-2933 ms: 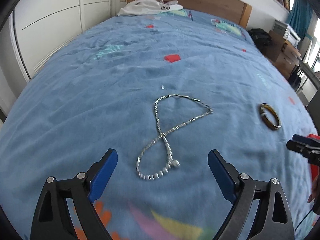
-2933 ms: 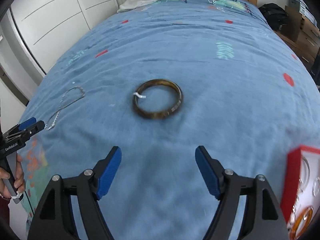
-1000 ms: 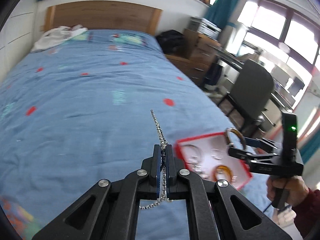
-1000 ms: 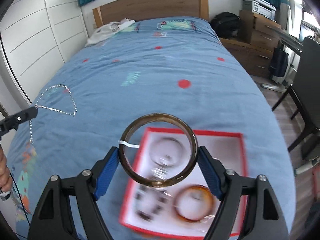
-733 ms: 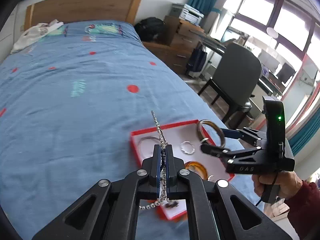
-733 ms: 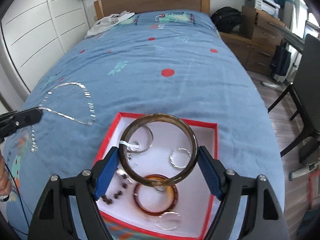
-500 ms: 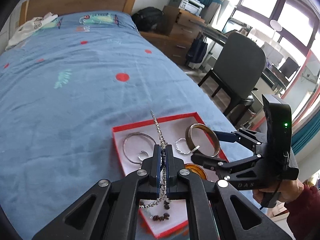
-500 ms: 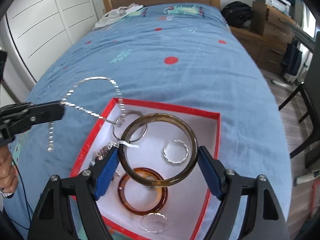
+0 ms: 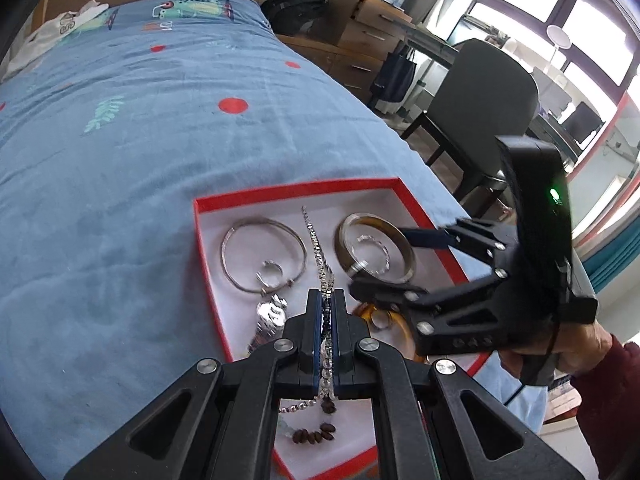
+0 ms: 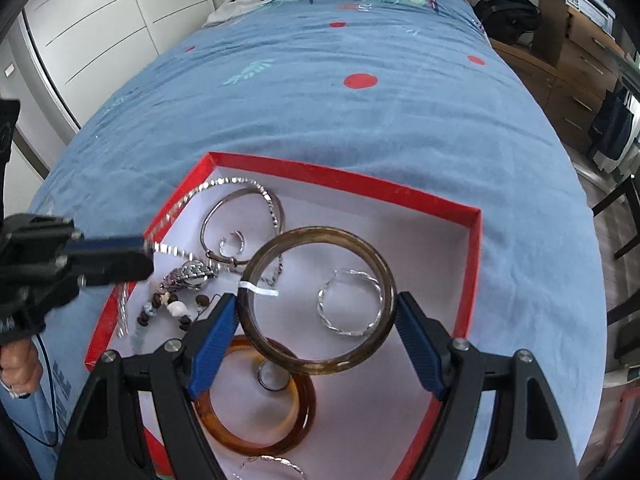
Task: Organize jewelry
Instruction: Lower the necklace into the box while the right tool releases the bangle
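Observation:
A red box (image 9: pixel 296 190) (image 10: pixel 344 182) with a white floor lies on the blue bed cover. My left gripper (image 9: pixel 326 296) (image 10: pixel 146 254) is shut on a silver chain necklace (image 9: pixel 316 248) (image 10: pixel 236 181). The chain's loop drapes over the box's left part and its tail hangs below the jaws. My right gripper (image 10: pixel 316 312) (image 9: pixel 378 262) is shut on a brown bangle (image 10: pixel 380 268) (image 9: pixel 374 219), held flat just above the box floor. Below it lie a twisted silver ring (image 10: pixel 348 304) and an orange bangle (image 10: pixel 256 436).
The box also holds a thin silver bangle (image 9: pixel 262 256), a watch (image 10: pixel 192 274) and dark beads (image 10: pixel 168 304). A dark chair (image 9: pixel 492 92) and wooden drawers (image 10: pixel 576 60) stand past the bed's right edge. White wardrobe doors (image 10: pixel 100 28) line the left. A hand (image 9: pixel 580 348) holds the right gripper.
Both grippers took their pieces off the bed cover and carried them over to the red box. In the last second both sank toward it, and the chain's loop now drapes inside.

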Demonstrator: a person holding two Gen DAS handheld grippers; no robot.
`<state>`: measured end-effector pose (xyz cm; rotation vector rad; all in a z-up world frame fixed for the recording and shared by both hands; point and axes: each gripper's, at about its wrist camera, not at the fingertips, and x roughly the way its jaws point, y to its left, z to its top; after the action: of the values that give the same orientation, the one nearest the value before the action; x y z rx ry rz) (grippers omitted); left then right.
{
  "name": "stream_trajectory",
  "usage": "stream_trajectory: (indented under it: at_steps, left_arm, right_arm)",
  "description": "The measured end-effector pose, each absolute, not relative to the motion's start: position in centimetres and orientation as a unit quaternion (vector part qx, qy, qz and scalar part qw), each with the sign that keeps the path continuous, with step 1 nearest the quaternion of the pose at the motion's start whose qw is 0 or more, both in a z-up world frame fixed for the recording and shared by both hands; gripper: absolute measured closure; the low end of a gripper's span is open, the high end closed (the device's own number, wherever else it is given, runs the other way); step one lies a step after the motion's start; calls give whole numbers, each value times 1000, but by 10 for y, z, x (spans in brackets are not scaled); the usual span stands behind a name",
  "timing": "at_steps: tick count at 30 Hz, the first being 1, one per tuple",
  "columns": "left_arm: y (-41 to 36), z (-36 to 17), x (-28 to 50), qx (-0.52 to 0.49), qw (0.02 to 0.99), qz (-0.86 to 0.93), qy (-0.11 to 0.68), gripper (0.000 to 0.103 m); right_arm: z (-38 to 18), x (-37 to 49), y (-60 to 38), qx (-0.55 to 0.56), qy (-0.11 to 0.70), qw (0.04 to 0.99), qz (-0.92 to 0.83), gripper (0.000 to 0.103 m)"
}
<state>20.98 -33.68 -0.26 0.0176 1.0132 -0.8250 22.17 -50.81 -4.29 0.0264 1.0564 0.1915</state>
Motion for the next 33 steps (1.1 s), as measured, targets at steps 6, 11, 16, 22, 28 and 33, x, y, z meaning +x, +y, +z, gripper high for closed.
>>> stream_trajectory:
  at_steps: [6, 11, 16, 22, 28, 33]
  left_arm:
    - [-343, -15, 190, 17, 777, -397, 489, 99]
    - [-343, -16, 183, 20, 774, -395, 495, 99]
    - [-335, -20, 187, 17, 773, -385, 505, 99]
    - [-337, -26, 187, 12, 767, -381, 517, 95]
    - [-333, -22, 182, 6, 770, -378, 514, 84]
    - [-320, -9, 179, 2, 784, -365, 502, 70]
  right_arm:
    - [-47, 226, -507, 4, 511, 855, 93, 25]
    - [-48, 223, -504, -10, 517, 850, 101, 24]
    - [-49, 219, -502, -23, 521, 846, 109, 24]
    - [-49, 216, -500, -26, 526, 843, 109, 24]
    - [-49, 211, -498, -28, 532, 839, 111, 24]
    - [-49, 209, -496, -26, 536, 837, 109, 24]
